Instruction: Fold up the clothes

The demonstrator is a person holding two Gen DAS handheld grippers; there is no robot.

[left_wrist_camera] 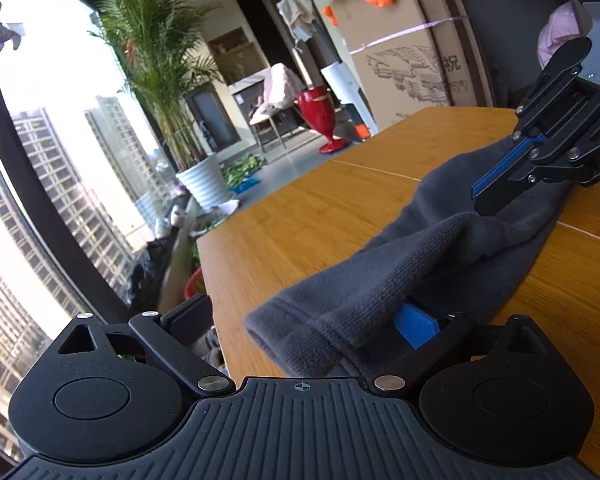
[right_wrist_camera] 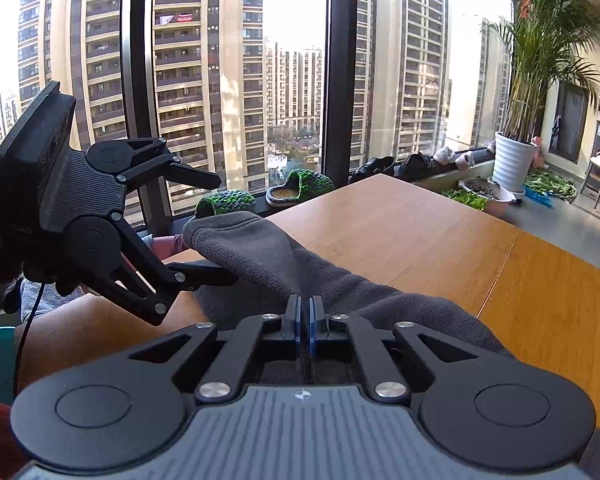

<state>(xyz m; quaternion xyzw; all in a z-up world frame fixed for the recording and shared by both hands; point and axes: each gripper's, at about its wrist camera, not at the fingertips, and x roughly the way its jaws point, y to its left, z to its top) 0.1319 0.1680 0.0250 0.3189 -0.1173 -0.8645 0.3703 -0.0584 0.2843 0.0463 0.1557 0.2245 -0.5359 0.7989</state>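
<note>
The right gripper (right_wrist_camera: 305,322) has its jaws clenched on a fold of the grey garment (right_wrist_camera: 284,264), the two blue pads pressed nearly together with the cloth pinched between them; in the left wrist view the same gripper (left_wrist_camera: 488,204) comes in from the upper right and its tips bite into the garment's (left_wrist_camera: 432,248) far end. The left gripper (right_wrist_camera: 224,228) has its jaws spread wide: one finger points out above the cloth and touches nothing, the other lies low against the garment's near end, with the hemmed edge draped over it. In the left wrist view only one blue pad (left_wrist_camera: 418,326) shows, poking out from under the cloth, while the other finger is off to the side, clear of the fabric, so these jaws grasp nothing. Between the two grippers the garment stretches as a long rumpled band, raised at both ends and sagging onto the wooden table (right_wrist_camera: 420,232) in the middle. It lies along the table's near side, close to the edge. Beyond the table, past the right jaws, a window (right_wrist_camera: 236,80) shows tall apartment blocks, and green knitted slippers (right_wrist_camera: 300,186) sit on its sill. To the right of them a palm in a white ribbed pot (right_wrist_camera: 514,160) stands on the floor.
</note>
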